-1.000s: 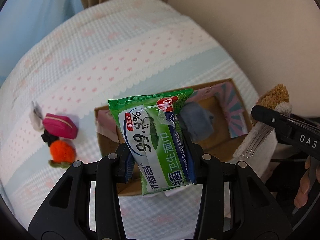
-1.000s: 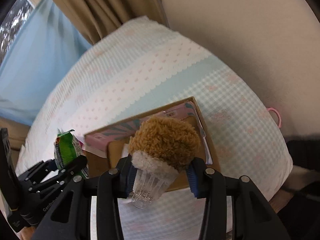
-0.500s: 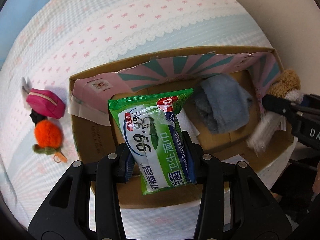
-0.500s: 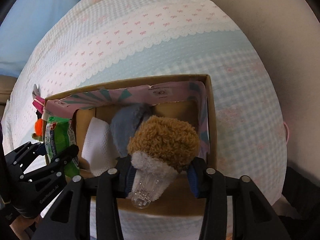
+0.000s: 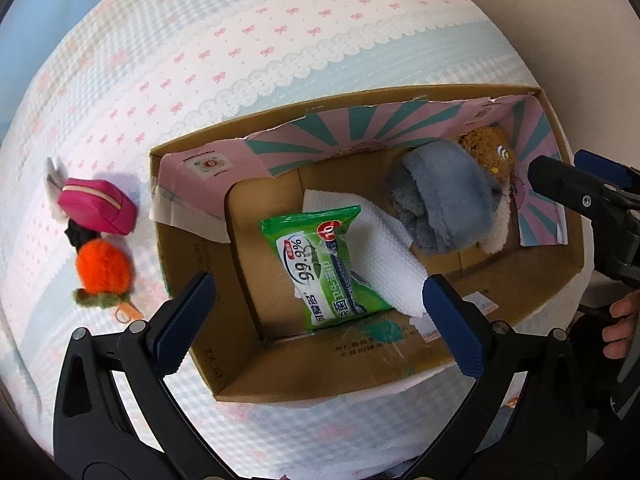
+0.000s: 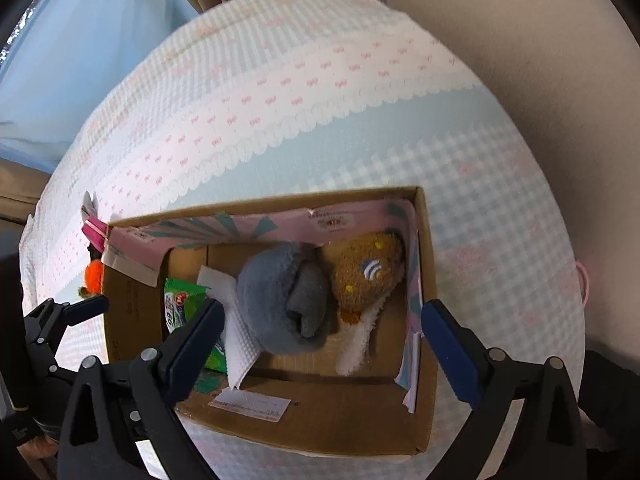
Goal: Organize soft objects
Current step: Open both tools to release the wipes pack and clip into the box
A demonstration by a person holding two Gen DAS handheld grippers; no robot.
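A cardboard box [image 5: 304, 372] [image 6: 320, 416] stands on the bed. Inside lie a green wet-wipes pack [image 5: 324, 268] [image 6: 178, 308] on a white cloth [image 5: 384, 256] [image 6: 236, 340], a grey plush piece [image 5: 444, 196] [image 6: 284, 296] and a brown fuzzy sock [image 5: 486, 152] [image 6: 368, 272]. My left gripper [image 5: 316, 312] hangs over the box, its jaws opening wide, the wipes pack lying loose below them. My right gripper [image 6: 322, 340] hovers over the right half, jaws opening too, nothing pressed between them.
Left of the box on the bedspread [image 5: 248, 40] lie a pink pouch [image 5: 96, 206], a black item [image 5: 78, 234] and an orange pompom [image 5: 104, 266] [image 6: 94, 274]. A wall rises on the right. A hand [image 5: 620, 324] shows at the right edge of the left wrist view.
Both grippers sank toward the box and let go. The wipes pack dropped from the left jaws into the box, and the brown sock fell from the right jaws beside the grey plush.
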